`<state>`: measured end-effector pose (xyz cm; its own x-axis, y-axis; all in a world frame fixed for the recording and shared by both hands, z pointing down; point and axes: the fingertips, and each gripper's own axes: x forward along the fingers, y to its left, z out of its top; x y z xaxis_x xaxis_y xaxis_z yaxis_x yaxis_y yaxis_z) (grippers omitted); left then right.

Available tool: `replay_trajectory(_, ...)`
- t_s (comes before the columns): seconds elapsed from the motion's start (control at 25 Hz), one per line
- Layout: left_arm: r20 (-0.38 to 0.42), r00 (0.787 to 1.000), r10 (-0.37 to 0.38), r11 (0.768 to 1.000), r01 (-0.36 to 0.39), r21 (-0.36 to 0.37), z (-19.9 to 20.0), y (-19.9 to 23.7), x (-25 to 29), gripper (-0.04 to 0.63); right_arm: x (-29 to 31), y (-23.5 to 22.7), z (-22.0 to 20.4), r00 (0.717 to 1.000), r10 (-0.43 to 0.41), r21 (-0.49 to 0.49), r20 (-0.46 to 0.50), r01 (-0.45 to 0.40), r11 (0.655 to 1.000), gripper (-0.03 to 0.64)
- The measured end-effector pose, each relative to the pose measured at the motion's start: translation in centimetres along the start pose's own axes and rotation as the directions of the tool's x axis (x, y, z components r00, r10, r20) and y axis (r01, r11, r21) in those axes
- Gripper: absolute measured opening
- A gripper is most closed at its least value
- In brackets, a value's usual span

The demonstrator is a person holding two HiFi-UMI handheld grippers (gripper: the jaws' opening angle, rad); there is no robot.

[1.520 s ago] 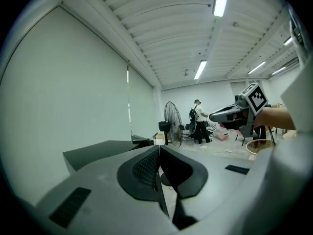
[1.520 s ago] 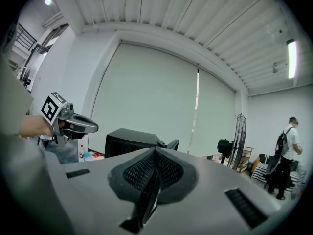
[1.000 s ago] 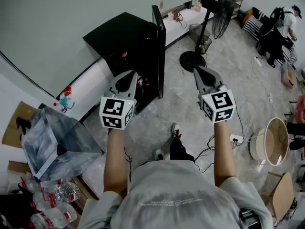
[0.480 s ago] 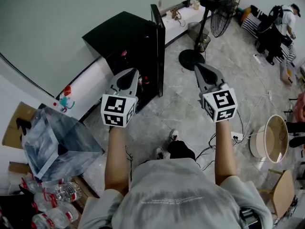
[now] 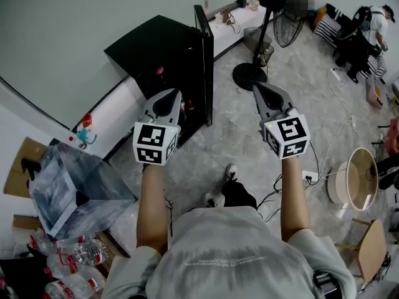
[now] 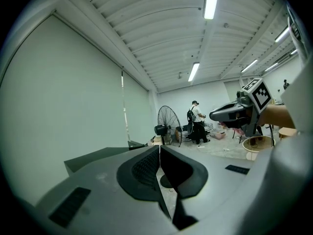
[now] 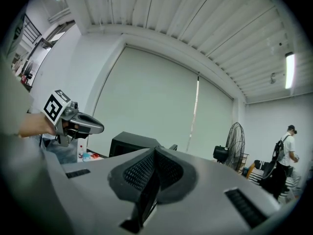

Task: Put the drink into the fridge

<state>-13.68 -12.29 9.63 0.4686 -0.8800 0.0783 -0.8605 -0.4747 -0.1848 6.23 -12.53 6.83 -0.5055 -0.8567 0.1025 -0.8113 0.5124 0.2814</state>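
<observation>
Head view: grey floor, black fridge against wall.

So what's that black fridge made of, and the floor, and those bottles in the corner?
The fridge looks like black painted metal or plastic, smooth and fairly matte, with no bright glare on its top. The floor seems to be stone or stone-look tile, because it is grey and mottled. The bottles look like clear plastic, since you can see through them.

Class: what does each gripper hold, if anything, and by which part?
Nothing. The left gripper and the right gripper both have their jaws closed together with nothing between them.
</observation>
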Motion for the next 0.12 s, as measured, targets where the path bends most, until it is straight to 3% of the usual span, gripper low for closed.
replay_trajectory(0.12,-0.006,1.0,-0.002,1.0,0.002,0.0,-0.08,0.03,0.58,0.015,0.19,-0.59,-0.08,1.0,-0.003,0.004,-0.001,0.003,1.0,0.002)
